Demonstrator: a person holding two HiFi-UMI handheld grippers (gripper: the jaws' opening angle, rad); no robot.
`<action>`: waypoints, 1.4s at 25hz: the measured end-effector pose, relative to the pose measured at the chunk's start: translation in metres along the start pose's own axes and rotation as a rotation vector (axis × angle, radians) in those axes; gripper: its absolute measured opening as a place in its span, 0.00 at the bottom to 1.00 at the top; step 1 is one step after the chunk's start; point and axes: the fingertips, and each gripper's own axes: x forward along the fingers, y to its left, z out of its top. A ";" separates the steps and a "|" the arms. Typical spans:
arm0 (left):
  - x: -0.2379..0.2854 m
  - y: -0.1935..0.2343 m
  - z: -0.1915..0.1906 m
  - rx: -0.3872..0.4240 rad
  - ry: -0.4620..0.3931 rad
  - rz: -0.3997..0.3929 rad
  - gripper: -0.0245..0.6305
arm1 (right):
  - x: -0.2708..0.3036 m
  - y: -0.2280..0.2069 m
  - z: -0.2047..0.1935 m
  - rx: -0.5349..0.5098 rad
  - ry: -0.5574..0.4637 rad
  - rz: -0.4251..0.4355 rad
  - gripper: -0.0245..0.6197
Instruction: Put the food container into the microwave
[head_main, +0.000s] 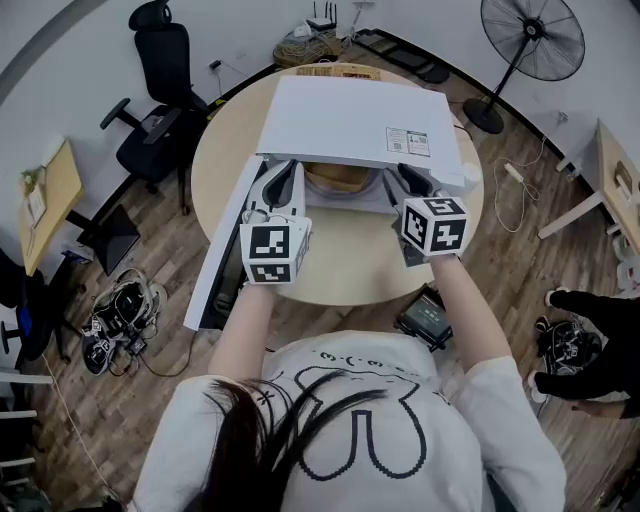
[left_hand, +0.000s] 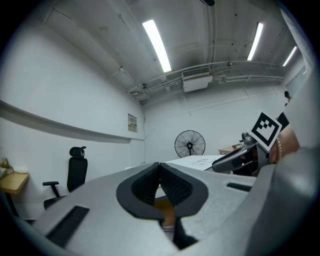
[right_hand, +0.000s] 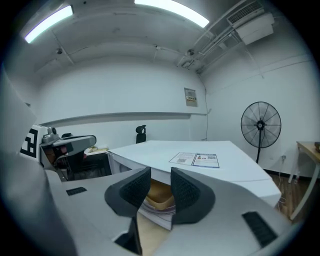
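Holding a tan food container (head_main: 340, 182) at the open mouth of a white microwave (head_main: 350, 115), gripped from both sides. Clamped on its left edge with the left tongs (left_hand: 160, 182): pads meeting at the tips, a strip of tan showing in the narrow slot below. Pinched on its right edge with the right tongs (right_hand: 160, 192): pads a slim gap apart, pale rim and tan body wedged low between them. Sitting level, far part tucked under the microwave's top panel, near part outside the cavity; resting on the cavity floor or held clear of it, impossible to tell.

Set toward the far edge of the round wooden surface (head_main: 345, 275), the microwave, with its opening turned to the near edge and its door (head_main: 222, 250) swung wide toward the left edge. Stuck on the top panel near the front right corner, two printed labels (head_main: 408, 141). Just behind the microwave at the far edge, a cardboard box (head_main: 340, 72). Standing on the wood floor (head_main: 520, 270) beyond the surface: a black office chair (head_main: 160, 95) off the far-left edge, a black pedestal fan (head_main: 530, 40) off the far-right.
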 end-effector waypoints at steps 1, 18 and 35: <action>0.000 0.000 0.001 0.000 -0.002 0.002 0.05 | -0.003 0.001 0.004 -0.010 -0.010 -0.002 0.23; 0.003 0.018 0.032 0.043 -0.067 0.006 0.05 | -0.048 0.009 0.071 -0.196 -0.202 -0.063 0.23; -0.005 0.030 0.076 0.045 -0.185 -0.006 0.05 | -0.092 0.013 0.107 -0.248 -0.372 -0.108 0.10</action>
